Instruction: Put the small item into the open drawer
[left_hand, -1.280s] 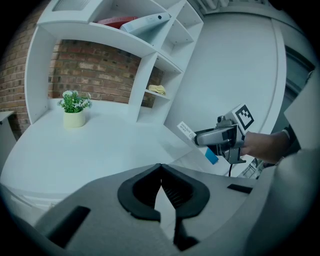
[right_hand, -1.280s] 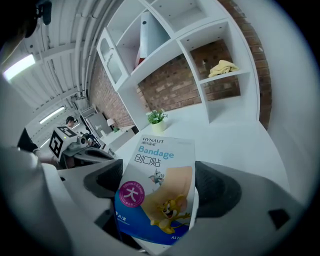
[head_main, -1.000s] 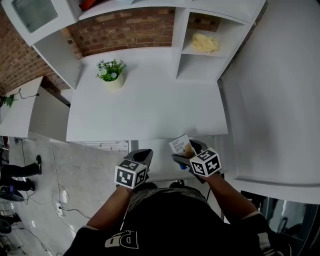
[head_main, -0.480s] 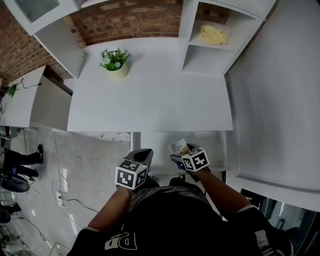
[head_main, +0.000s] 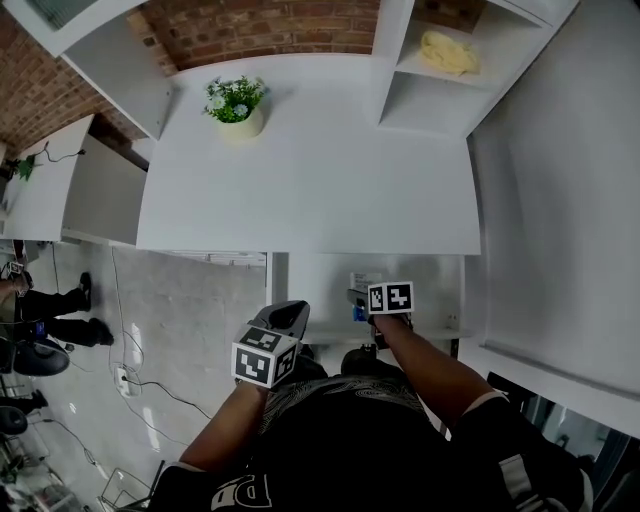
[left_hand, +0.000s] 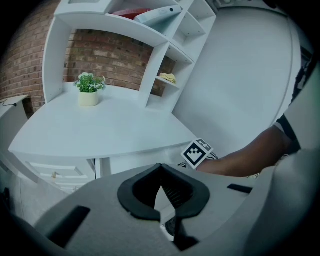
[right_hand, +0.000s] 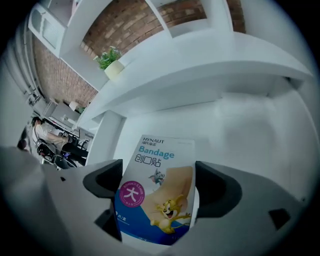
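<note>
A small bandage box (right_hand: 156, 170) with blue print and a cartoon mouse stands upright between the jaws of my right gripper (right_hand: 159, 186), which is shut on it. In the head view the right gripper (head_main: 362, 296) holds the box (head_main: 361, 281) inside the open white drawer (head_main: 430, 285) under the desk's front edge. The drawer's pale floor (right_hand: 245, 130) lies just beyond the box. My left gripper (head_main: 290, 312) hangs left of the drawer, below desk height. Its jaws (left_hand: 160, 169) are shut on nothing.
The white desk (head_main: 310, 190) carries a potted plant (head_main: 237, 100) at the back left. A shelf unit at the back right holds a yellow cloth (head_main: 448, 52). A white wall runs along the right. People (head_main: 50, 300) and cables are on the floor at the left.
My right gripper has carried the bandage box forward and down from in front of the desk into the drawer. The left gripper has stayed about where it was.
</note>
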